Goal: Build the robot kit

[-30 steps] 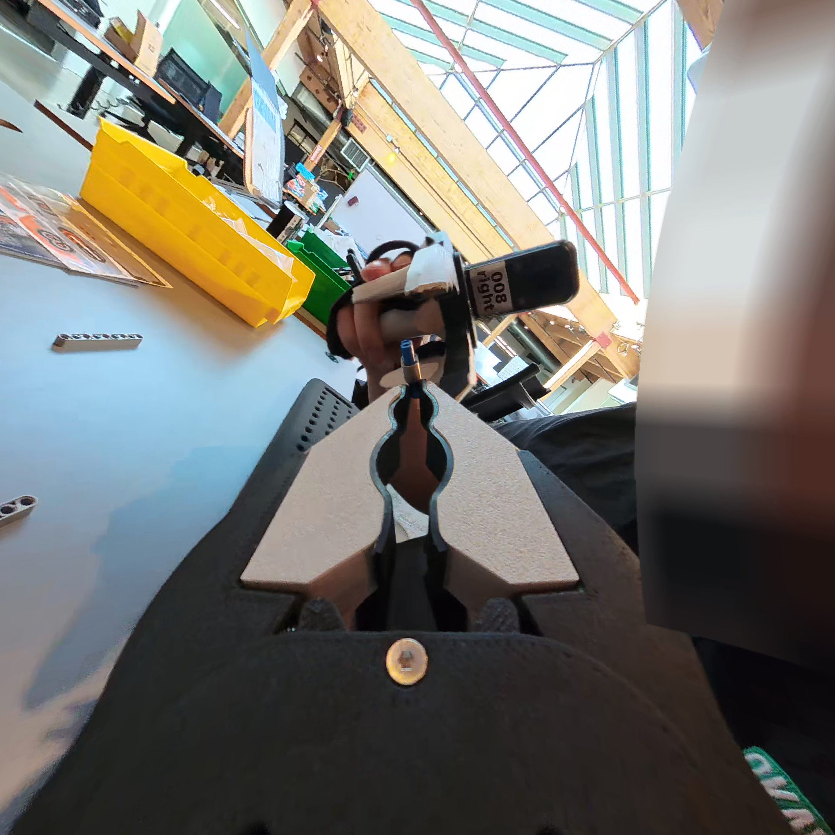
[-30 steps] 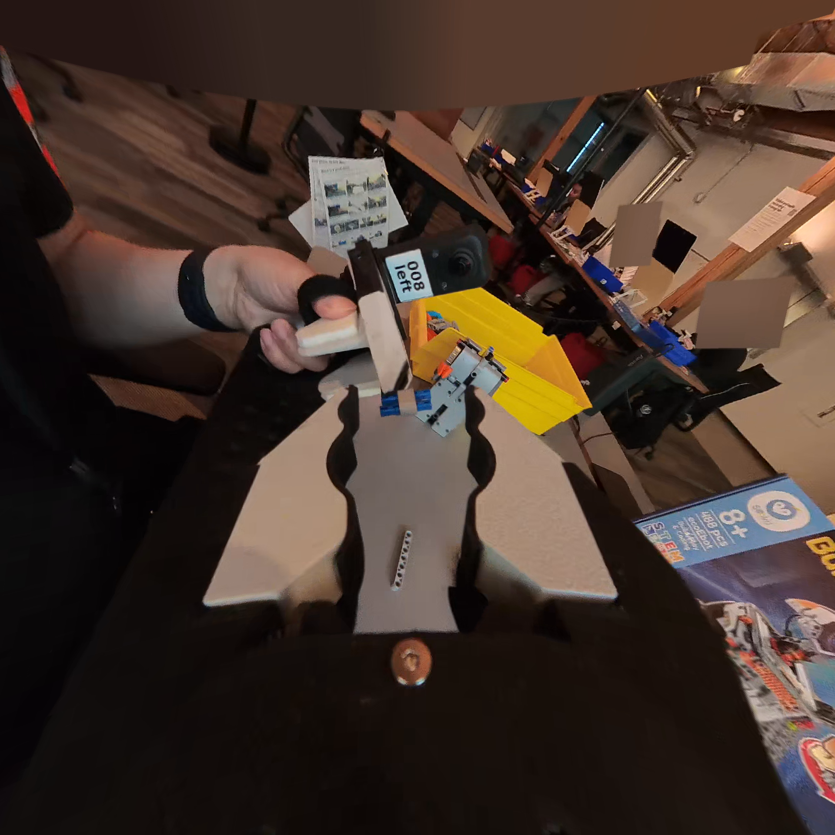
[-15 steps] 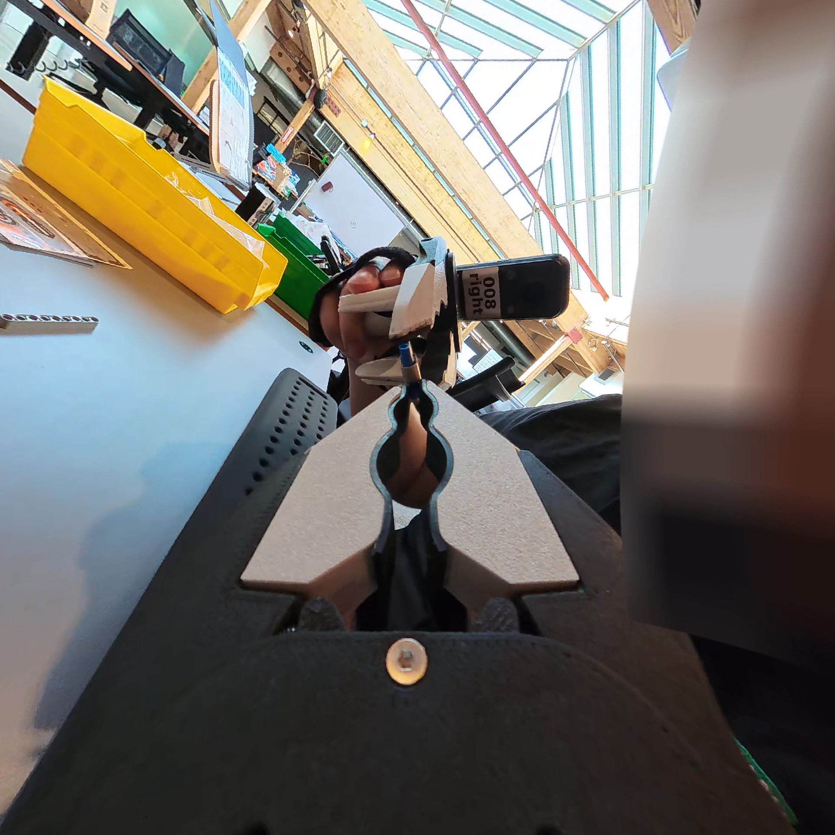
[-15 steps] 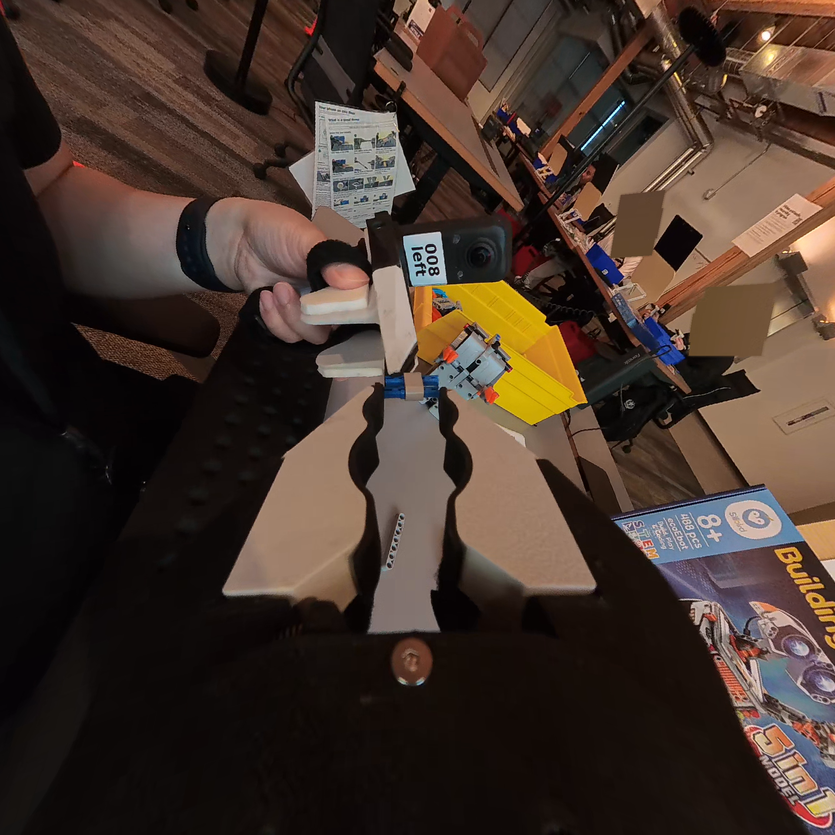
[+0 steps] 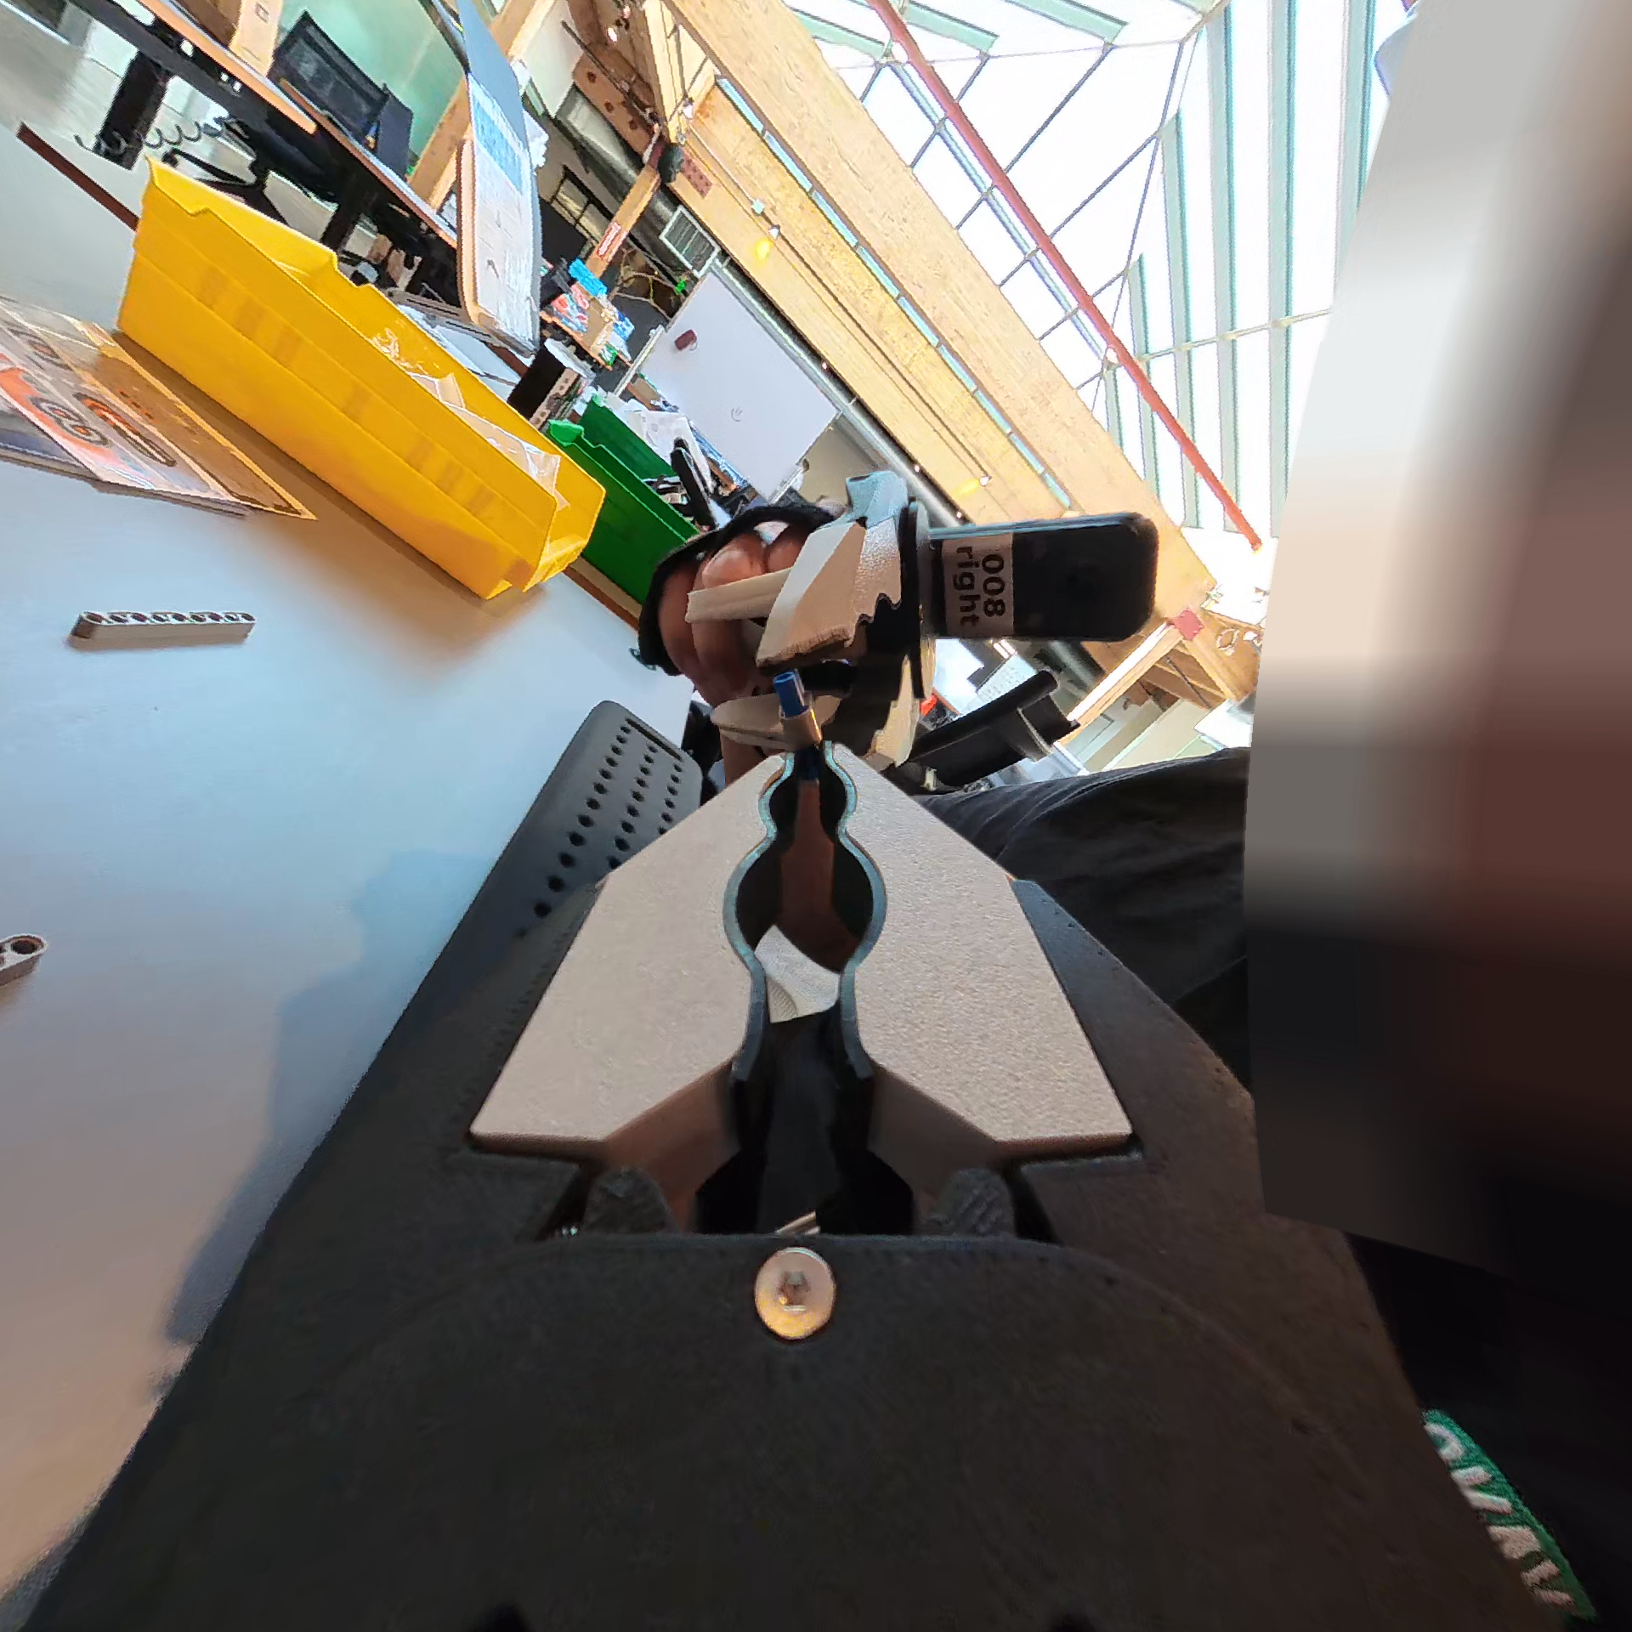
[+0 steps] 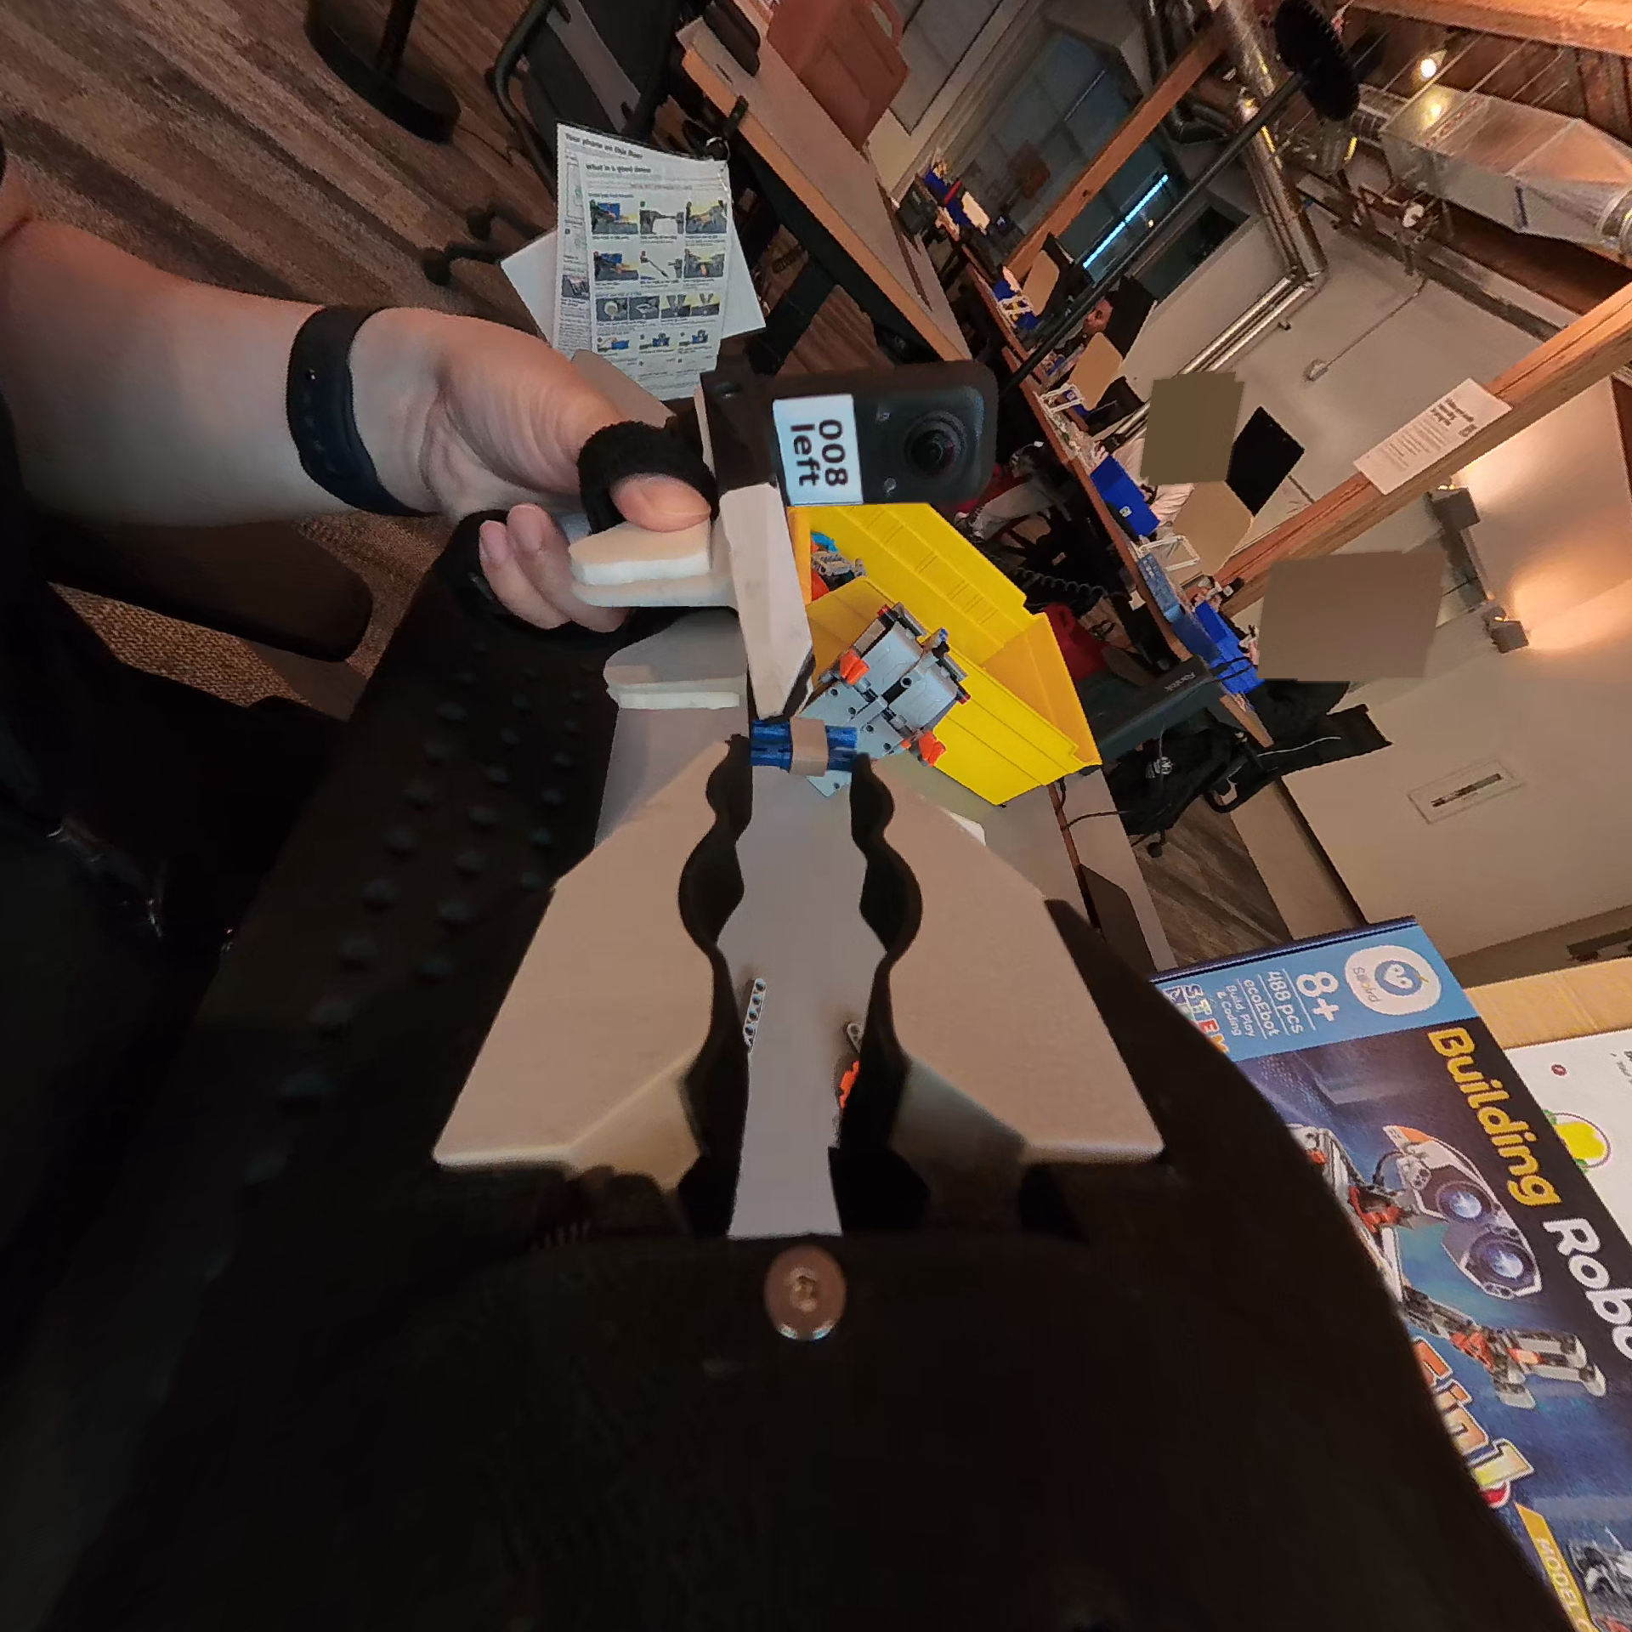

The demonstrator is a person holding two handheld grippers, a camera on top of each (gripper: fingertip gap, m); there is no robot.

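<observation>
My left gripper (image 5: 808, 764) is shut on one blue end of a small blue pin with a tan middle (image 5: 792, 706), which points straight away from it. My right gripper (image 6: 797, 759) is closed across the same pin (image 6: 805, 746), one fingertip at each blue end. The two grippers meet tip to tip above the table's near edge. The right gripper also shows in the left wrist view (image 5: 795, 671), and the left gripper in the right wrist view (image 6: 777, 698). A grey block model with orange pins (image 6: 896, 684) shows just beyond the pin. I cannot tell what holds it.
On the grey table (image 5: 265, 839) lie a grey holed beam (image 5: 163, 625), a short grey piece (image 5: 18, 958) and a printed booklet (image 5: 97, 424). A yellow bin (image 5: 336, 389) and a green bin (image 5: 636, 503) stand behind. A blue kit box (image 6: 1413, 1192) lies at the right. Only a small space, under 4 cm, lies between the two pairs of fingers. The short grey piece (image 5: 18, 958) is about equally far from each gripper, around 20 cm.
My right gripper's fingers have closed from wide apart onto the pin's ends and then stayed at that width. My left gripper has stayed shut on the pin. Both views have shifted slightly.
</observation>
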